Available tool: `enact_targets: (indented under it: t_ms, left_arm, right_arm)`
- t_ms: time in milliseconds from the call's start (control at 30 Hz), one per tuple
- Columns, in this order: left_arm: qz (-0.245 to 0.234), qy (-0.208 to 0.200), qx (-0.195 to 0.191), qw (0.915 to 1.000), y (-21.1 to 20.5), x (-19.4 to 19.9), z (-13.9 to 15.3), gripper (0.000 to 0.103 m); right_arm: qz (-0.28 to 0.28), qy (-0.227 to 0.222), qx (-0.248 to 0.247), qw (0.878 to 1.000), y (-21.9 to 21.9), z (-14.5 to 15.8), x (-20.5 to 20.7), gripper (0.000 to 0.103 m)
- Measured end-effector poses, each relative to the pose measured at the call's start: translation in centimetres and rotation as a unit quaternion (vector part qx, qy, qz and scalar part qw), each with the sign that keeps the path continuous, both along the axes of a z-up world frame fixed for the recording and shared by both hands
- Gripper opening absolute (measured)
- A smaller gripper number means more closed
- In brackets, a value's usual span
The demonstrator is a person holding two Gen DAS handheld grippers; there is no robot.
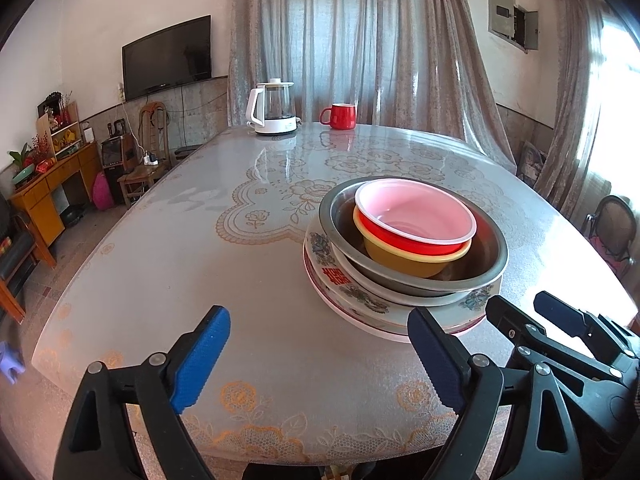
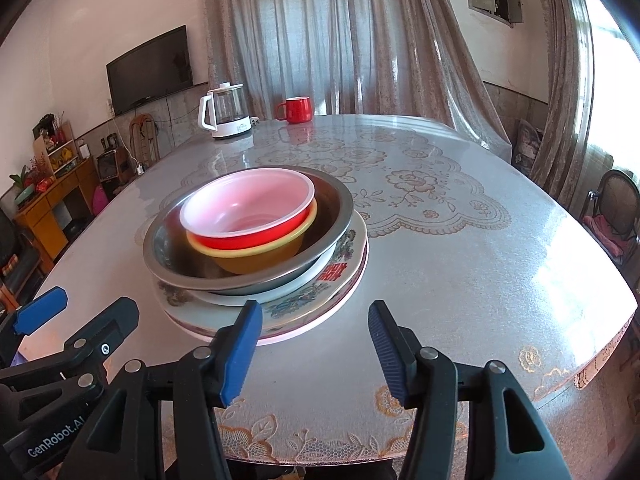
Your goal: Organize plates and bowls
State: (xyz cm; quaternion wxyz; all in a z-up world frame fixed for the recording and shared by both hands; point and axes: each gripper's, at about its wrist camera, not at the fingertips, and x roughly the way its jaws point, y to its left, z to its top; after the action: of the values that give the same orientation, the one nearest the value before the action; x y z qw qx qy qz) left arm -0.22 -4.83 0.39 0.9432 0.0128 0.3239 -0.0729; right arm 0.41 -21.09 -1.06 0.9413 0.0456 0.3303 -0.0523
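The left hand-held gripper [image 1: 320, 356] hangs wide open over the worktop [image 1: 200, 248], empty, left of the stack: flowered plates [image 1: 356, 296], steel bowl [image 1: 416, 280], yellow bowl [image 1: 404, 258], red bowl [image 1: 416, 220]. The right hand-held gripper [image 2: 316, 348] stands partly open, gripping nothing, just before the plates.

The round grey steel basin [image 1: 492, 264] looks like dull brushed metal. Inside it, the red plastic bowl with a pale pink lining [image 1: 416, 216] and the mustard-yellow plastic bowl [image 1: 400, 262] look smooth. The flower-printed ceramic plate [image 2: 320, 292] is glazed. The lace-patterned surface [image 2: 460, 264] shines under clear glossy film.
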Motion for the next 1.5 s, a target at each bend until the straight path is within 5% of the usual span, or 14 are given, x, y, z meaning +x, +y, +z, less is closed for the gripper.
enact_targets:
  t_ms: [1500]
  left_arm:
    - [0.003,-0.009,-0.016,0.9998,0.48,0.23,-0.34,0.086]
  right_arm:
    - [0.007,0.013,0.000,1.000,0.26,-0.75,0.39,0.056]
